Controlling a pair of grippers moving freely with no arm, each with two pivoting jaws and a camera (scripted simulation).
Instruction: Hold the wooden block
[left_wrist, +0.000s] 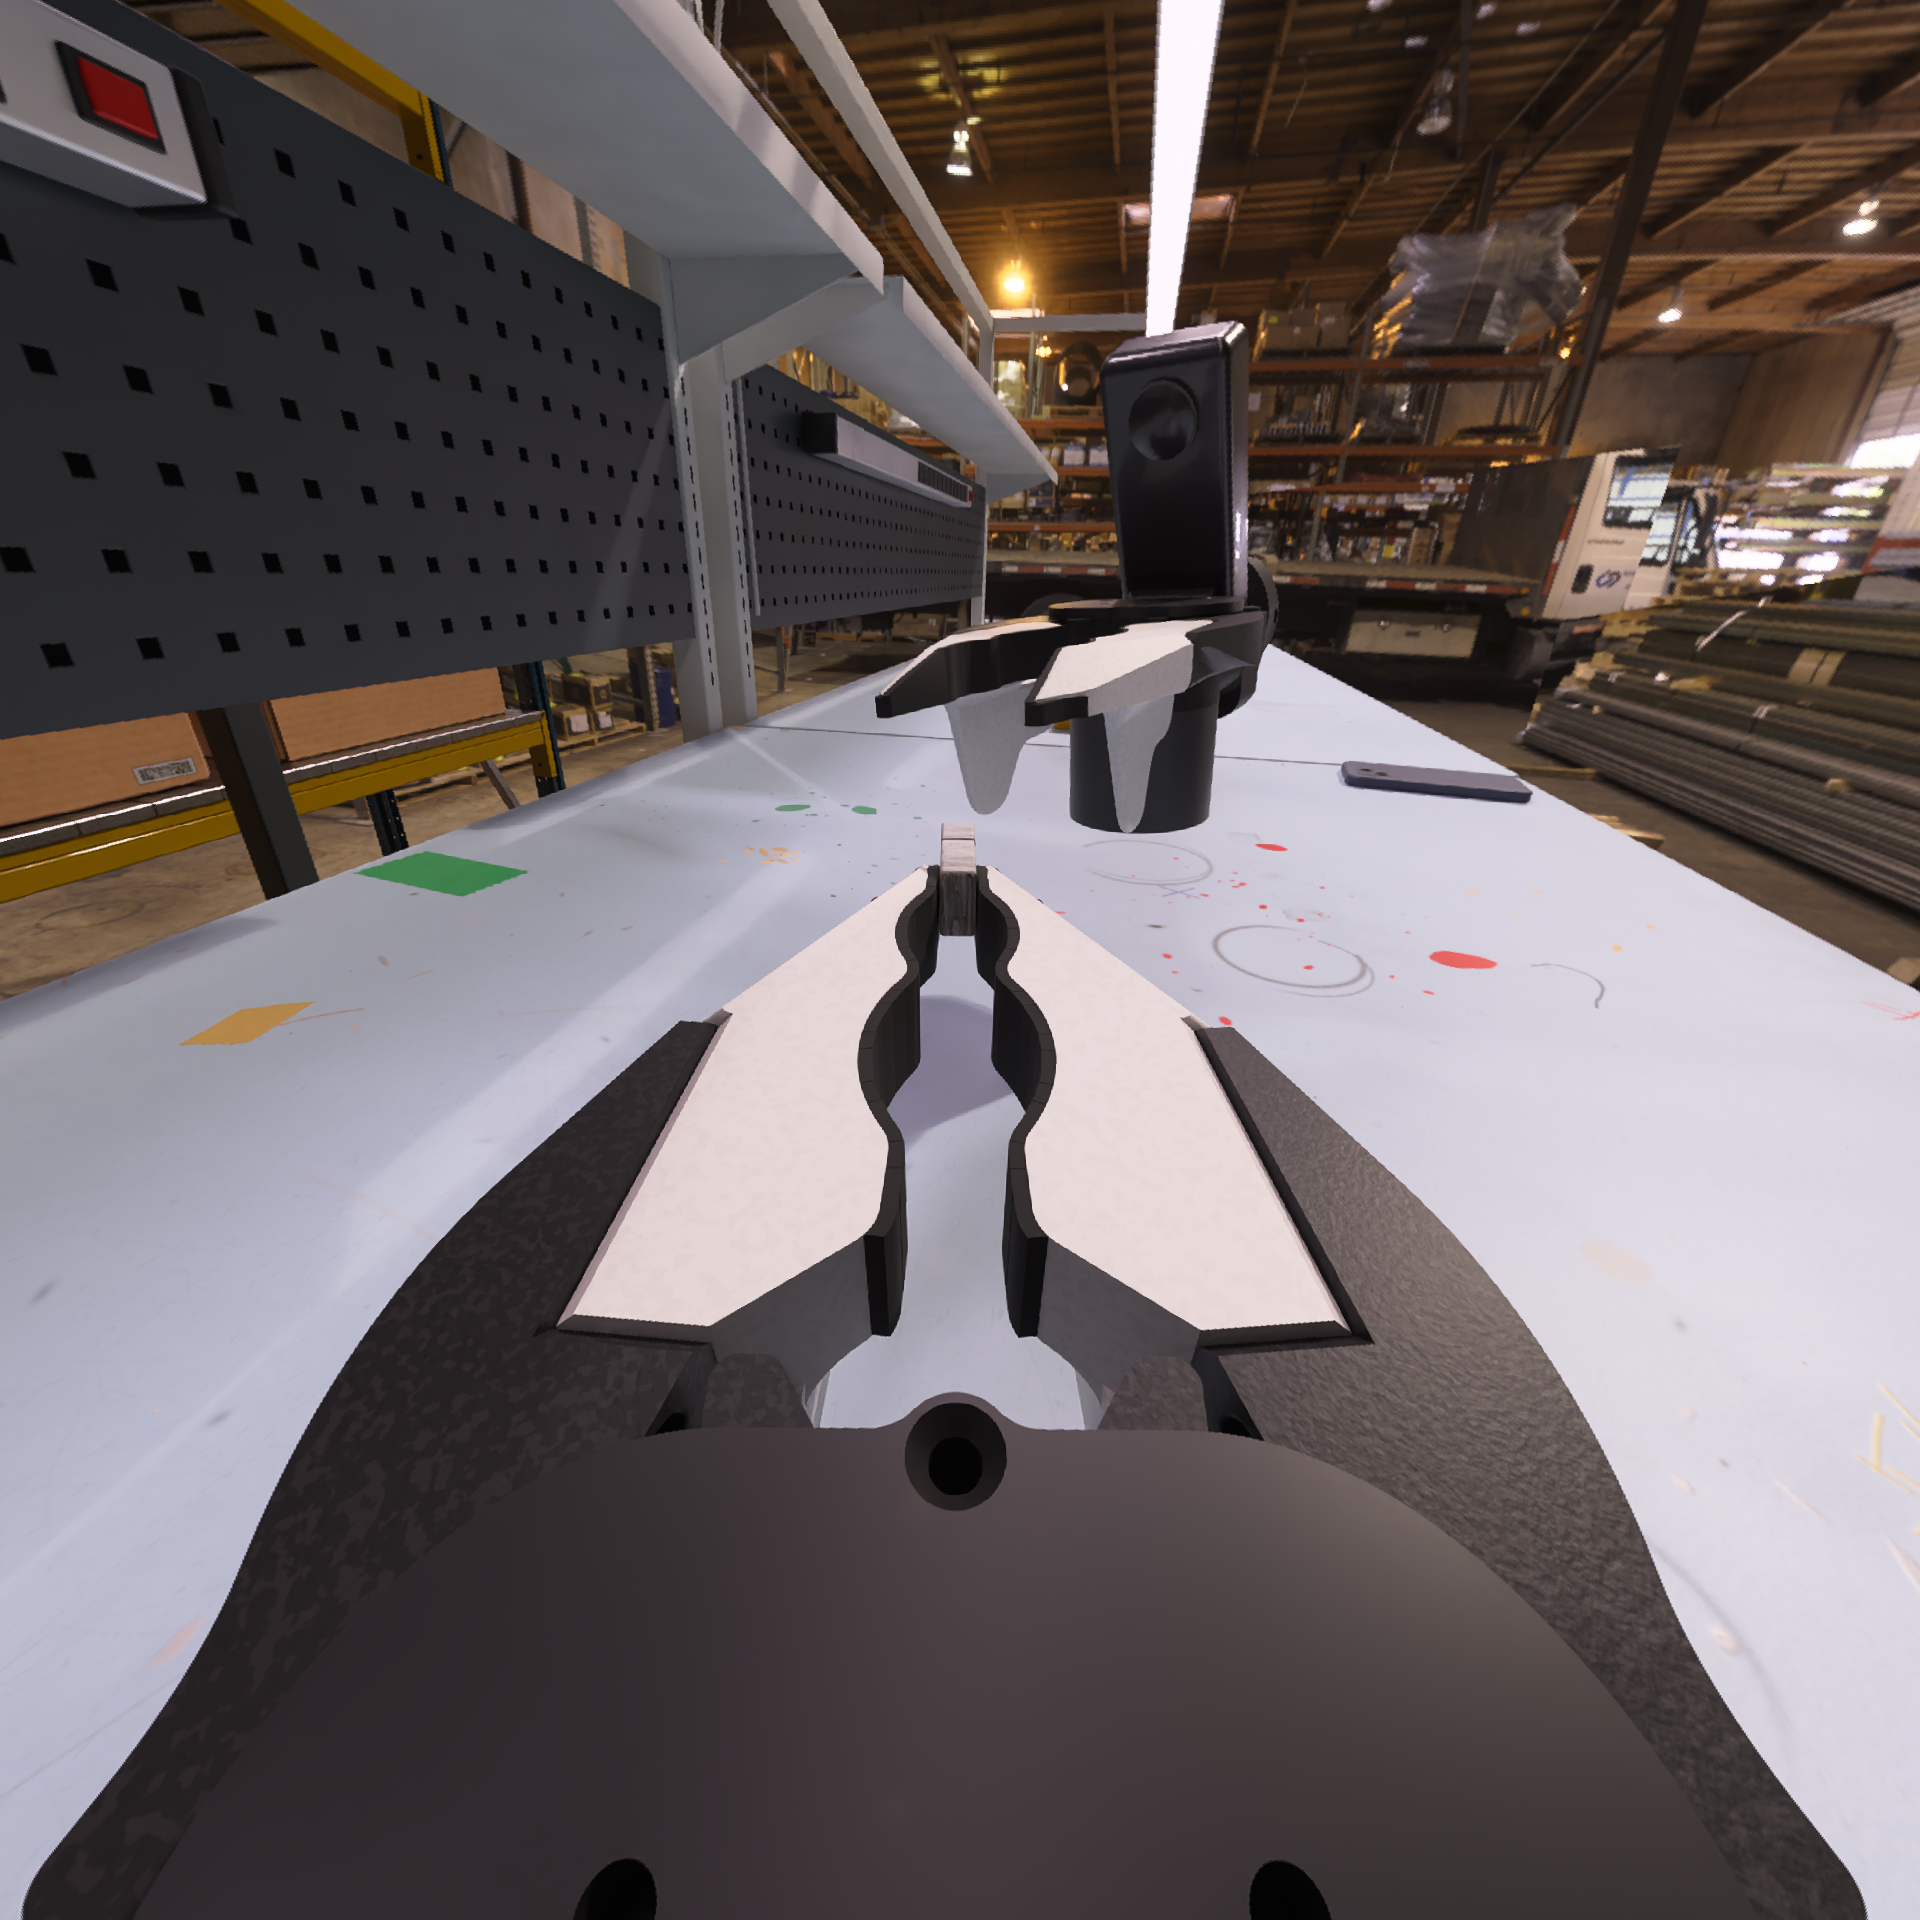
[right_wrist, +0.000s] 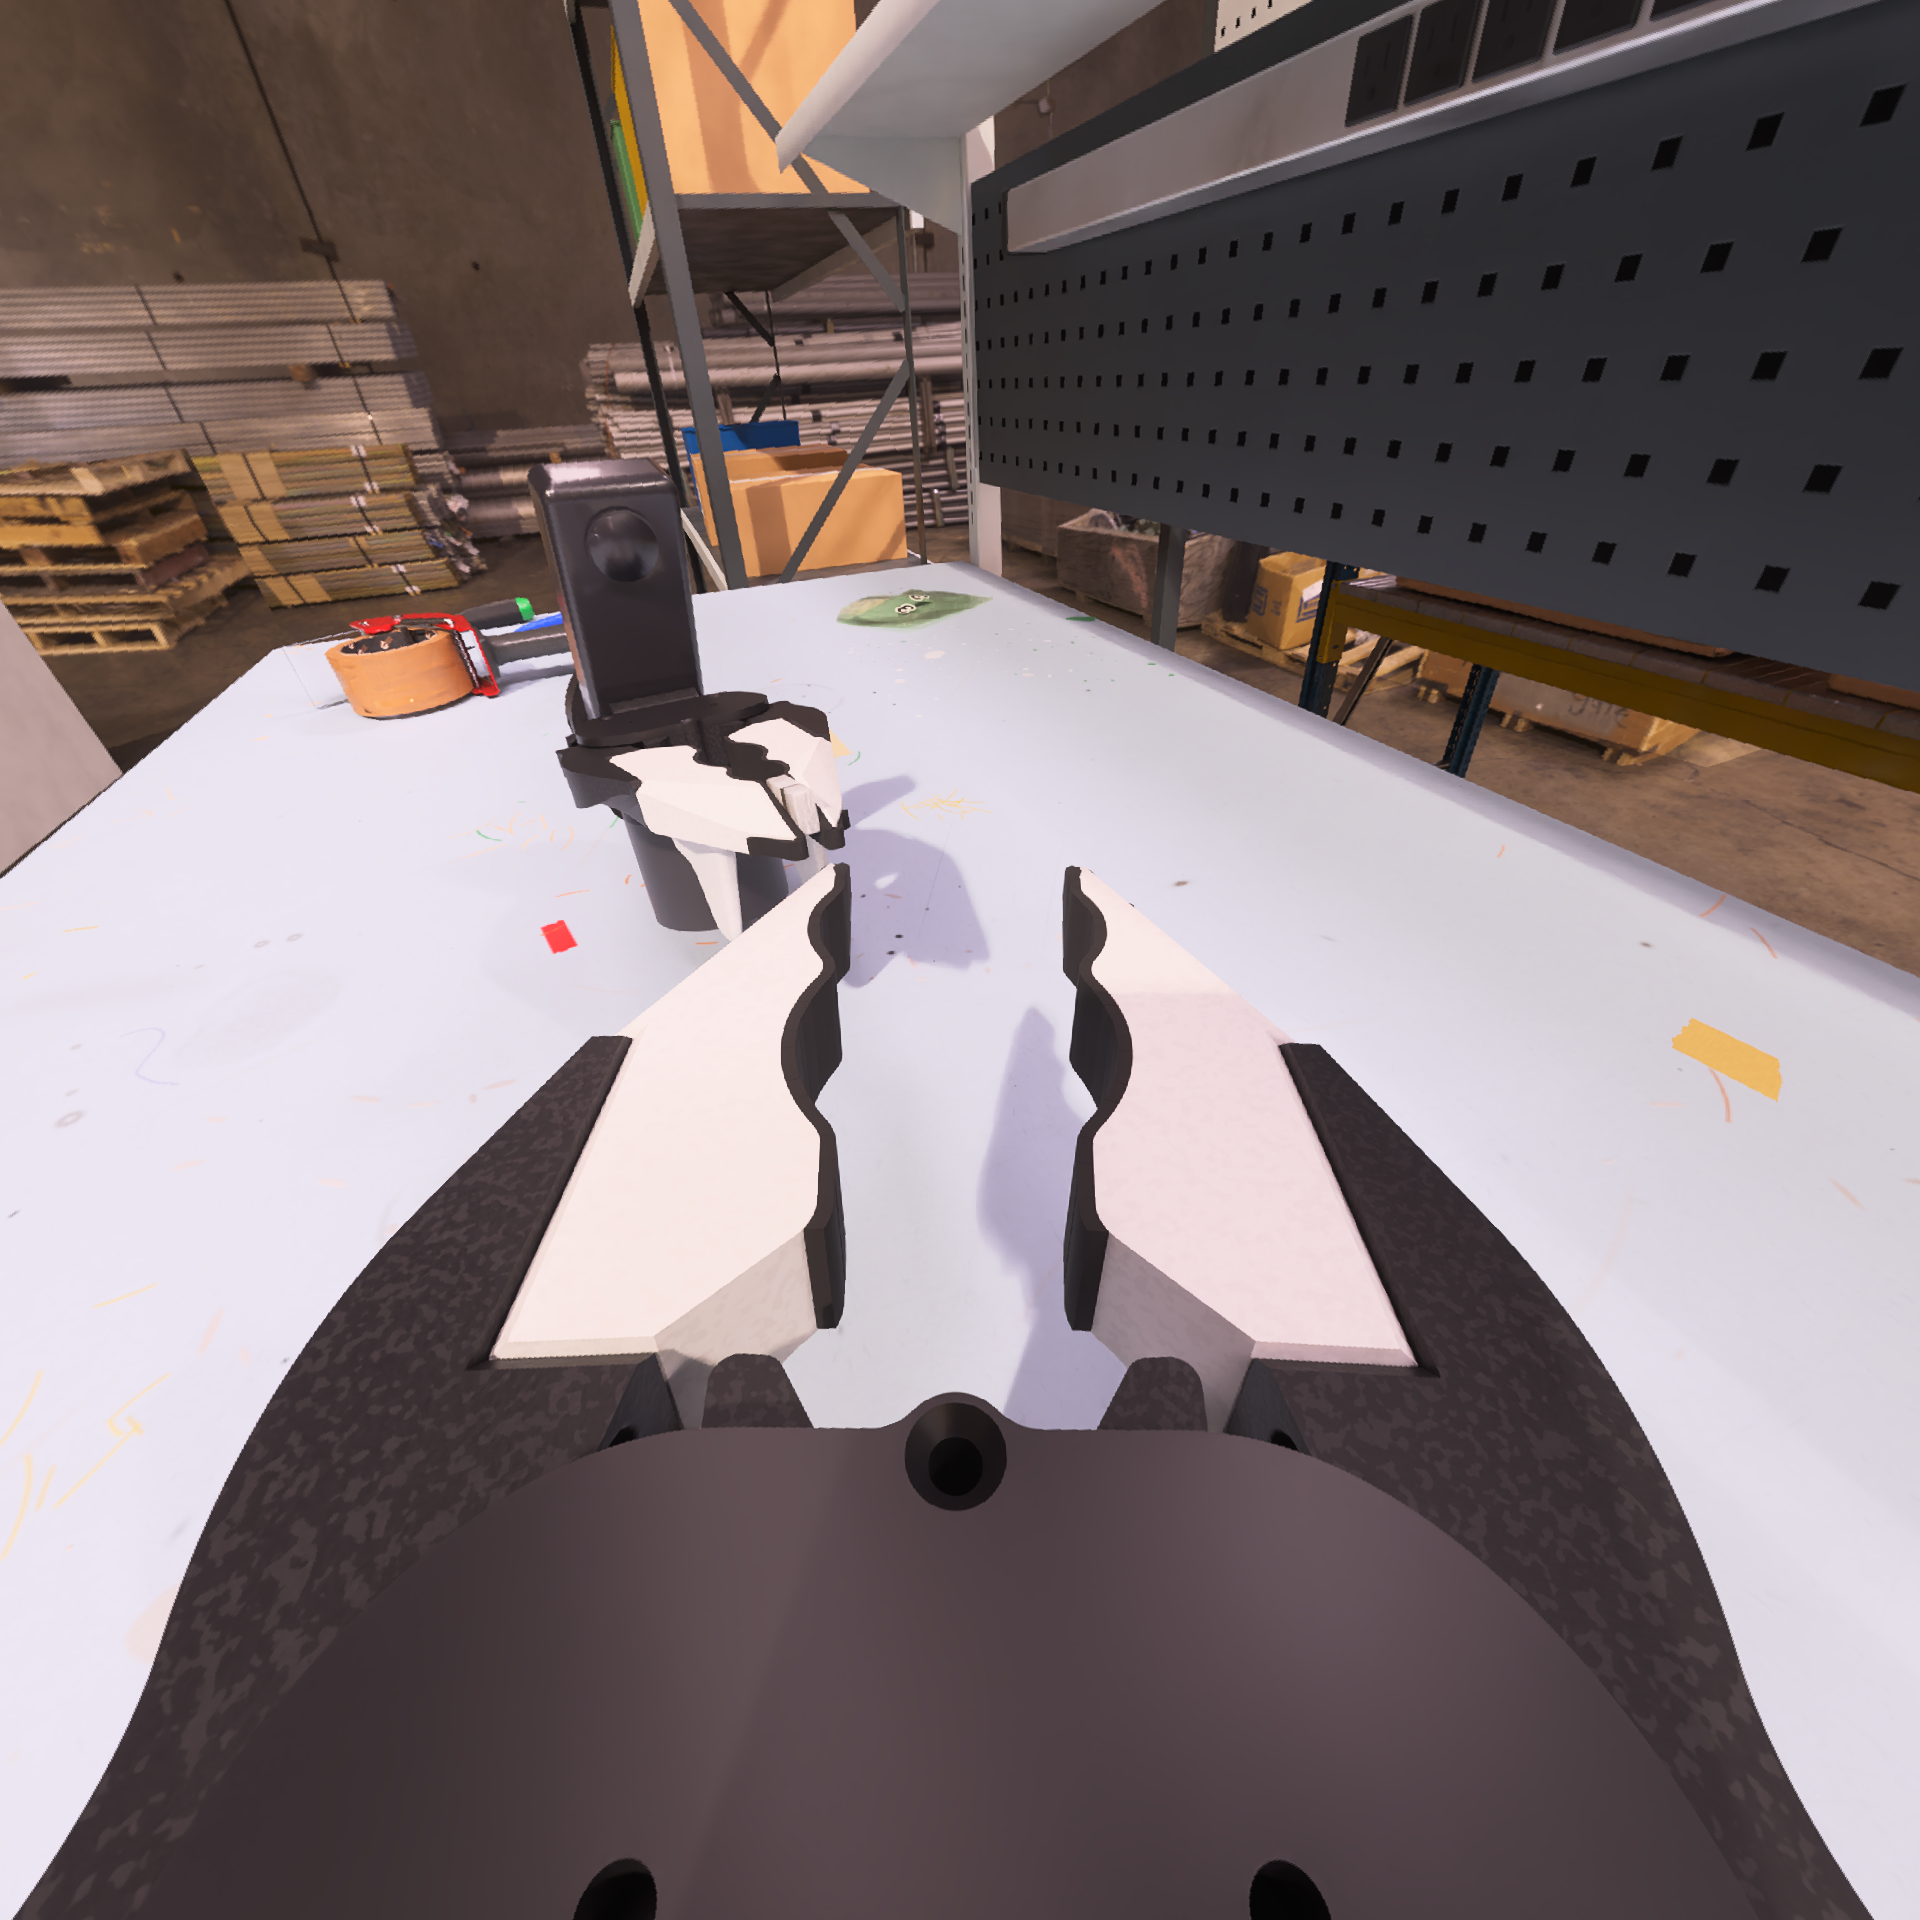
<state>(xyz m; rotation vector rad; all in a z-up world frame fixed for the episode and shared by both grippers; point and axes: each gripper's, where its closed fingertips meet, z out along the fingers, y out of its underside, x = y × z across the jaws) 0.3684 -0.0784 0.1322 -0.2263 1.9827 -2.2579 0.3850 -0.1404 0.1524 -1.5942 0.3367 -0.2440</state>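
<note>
My left gripper (left_wrist: 957, 881) is shut on a small pale wooden block (left_wrist: 957, 906), pinched between its fingertips a little above the light blue table (left_wrist: 416, 1143). In the right wrist view the left gripper (right_wrist: 816, 821) appears ahead and to the left, with the block (right_wrist: 798, 806) at its tips. My right gripper (right_wrist: 956, 883) is open and empty above the table, its fingers spread wide. It also shows in the left wrist view (left_wrist: 954, 712), beyond the block and higher, facing my left gripper.
A dark phone (left_wrist: 1436, 781) lies flat at the far right of the table. A tape dispenser (right_wrist: 400, 670) and a green cloth (right_wrist: 909, 608) lie at the table's far end. A dark pegboard (right_wrist: 1455, 364) and shelves run along one side.
</note>
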